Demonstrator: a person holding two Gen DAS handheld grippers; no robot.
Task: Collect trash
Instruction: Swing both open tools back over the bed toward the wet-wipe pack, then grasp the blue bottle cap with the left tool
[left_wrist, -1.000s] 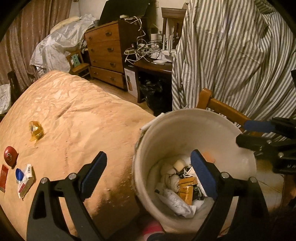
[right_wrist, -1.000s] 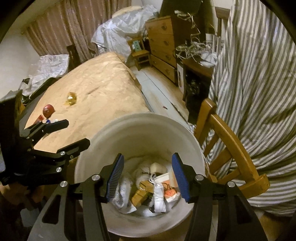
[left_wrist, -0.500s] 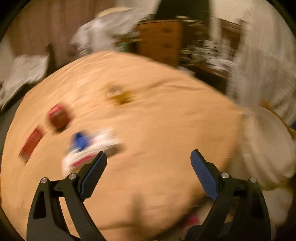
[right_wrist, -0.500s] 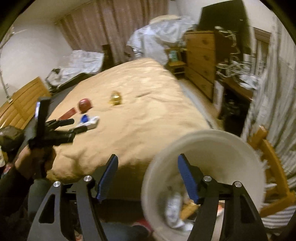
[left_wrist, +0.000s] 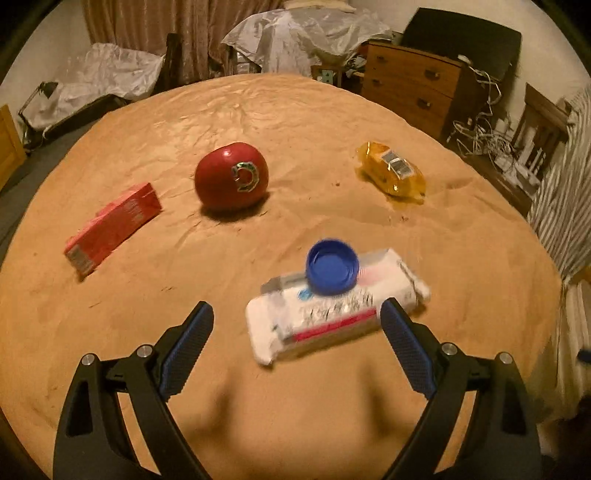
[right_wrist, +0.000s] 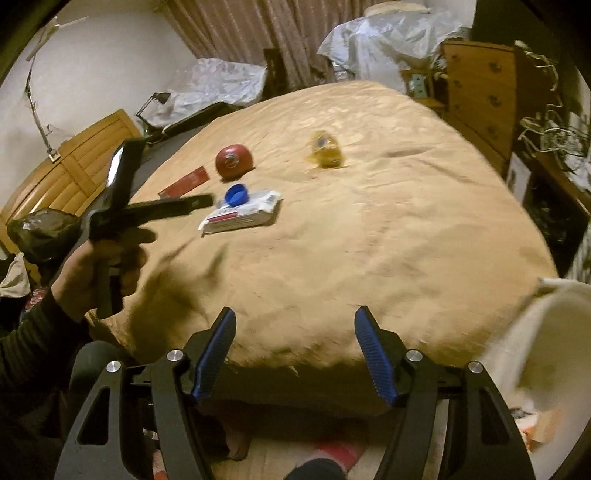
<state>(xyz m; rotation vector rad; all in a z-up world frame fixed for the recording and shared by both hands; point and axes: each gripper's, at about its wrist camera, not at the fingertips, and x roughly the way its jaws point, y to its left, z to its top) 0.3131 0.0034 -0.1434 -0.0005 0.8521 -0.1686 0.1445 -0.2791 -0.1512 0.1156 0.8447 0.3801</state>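
Tissue pack (left_wrist: 334, 308) under blue cap (left_wrist: 332, 271)

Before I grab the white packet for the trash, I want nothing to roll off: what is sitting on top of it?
A blue bottle cap lies open side up on the white packet, near its far edge. The print beneath the cap is covered. Nothing else rests on the packet.

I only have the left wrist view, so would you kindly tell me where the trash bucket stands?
Observer: The white bucket stands off the near right corner of the table, beside the right hand-held gripper.
Operator: Is that gripper carrying anything?
Observer: No, its jaws are open with nothing between them.
Operator: How does my own gripper look from there?
Observer: The left hand-held gripper hovers wide open, just short of the white packet.
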